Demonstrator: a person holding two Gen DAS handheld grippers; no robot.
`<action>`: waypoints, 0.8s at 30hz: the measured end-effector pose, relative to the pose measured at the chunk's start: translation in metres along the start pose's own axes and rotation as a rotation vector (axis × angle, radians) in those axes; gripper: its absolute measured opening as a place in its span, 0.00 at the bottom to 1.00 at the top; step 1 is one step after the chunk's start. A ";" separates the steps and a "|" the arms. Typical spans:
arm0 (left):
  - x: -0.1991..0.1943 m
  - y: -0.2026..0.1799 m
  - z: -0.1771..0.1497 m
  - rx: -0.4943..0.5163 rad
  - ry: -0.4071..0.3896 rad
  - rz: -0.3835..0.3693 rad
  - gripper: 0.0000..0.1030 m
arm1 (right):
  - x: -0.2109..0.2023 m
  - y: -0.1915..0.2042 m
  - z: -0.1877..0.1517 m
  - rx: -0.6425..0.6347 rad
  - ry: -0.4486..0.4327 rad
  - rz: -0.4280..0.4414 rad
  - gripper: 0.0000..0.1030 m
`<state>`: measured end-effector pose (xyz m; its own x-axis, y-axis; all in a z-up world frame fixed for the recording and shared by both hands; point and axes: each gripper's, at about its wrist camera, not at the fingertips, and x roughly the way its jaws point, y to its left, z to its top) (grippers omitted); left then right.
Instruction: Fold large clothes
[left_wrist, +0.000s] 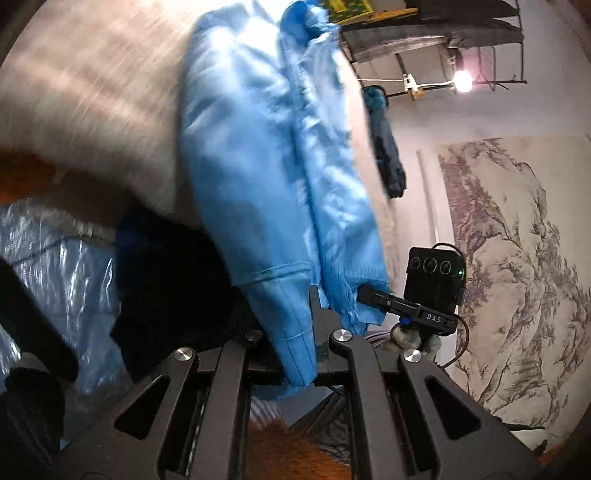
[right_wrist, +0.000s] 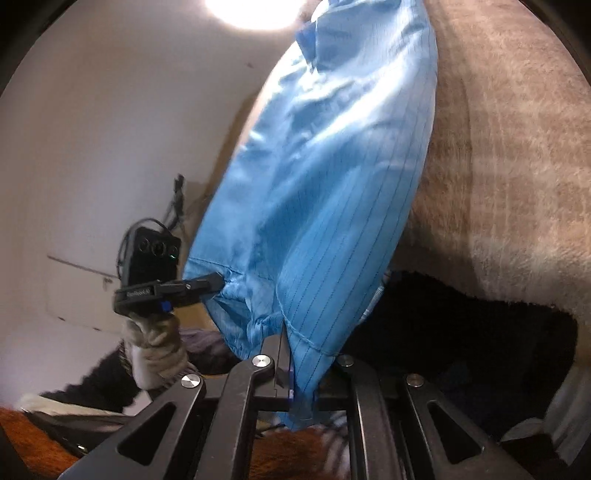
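Note:
A light blue garment (left_wrist: 258, 166) with thin dark stripes stretches away from me over a beige fuzzy blanket (left_wrist: 92, 92). In the left wrist view my left gripper (left_wrist: 314, 306) is shut on the garment's near hem. My right gripper (left_wrist: 364, 293) pinches the same hem just to the right. In the right wrist view the blue garment (right_wrist: 325, 184) hangs taut from my right gripper (right_wrist: 282, 332), which is shut on its hem. My left gripper (right_wrist: 218, 280) grips the hem's corner at the left, held by a gloved hand (right_wrist: 155, 347).
A dark fuzzy cloth (right_wrist: 461, 332) lies at the blanket's (right_wrist: 498, 166) near edge, with a crinkled plastic bag (left_wrist: 55, 277) to its left. A dark blue garment (left_wrist: 388, 147) hangs by the wall beside an ink-painting hanging (left_wrist: 517, 258). A lamp (left_wrist: 462, 79) glows above.

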<state>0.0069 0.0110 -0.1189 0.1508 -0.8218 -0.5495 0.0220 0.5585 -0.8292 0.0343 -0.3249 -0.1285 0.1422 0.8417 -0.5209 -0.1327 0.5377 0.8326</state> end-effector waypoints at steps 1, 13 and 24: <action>-0.002 -0.006 0.007 0.009 -0.009 -0.007 0.05 | -0.005 0.001 0.004 0.005 -0.017 0.018 0.03; -0.008 -0.067 0.110 0.067 -0.180 -0.015 0.05 | -0.039 0.029 0.089 -0.053 -0.146 -0.006 0.02; 0.021 -0.019 0.200 -0.108 -0.232 0.084 0.05 | -0.008 -0.001 0.179 0.031 -0.152 -0.084 0.02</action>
<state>0.2075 0.0060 -0.0942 0.3706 -0.7180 -0.5892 -0.1043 0.5982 -0.7945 0.2091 -0.3409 -0.0911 0.2982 0.7753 -0.5568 -0.0843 0.6024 0.7937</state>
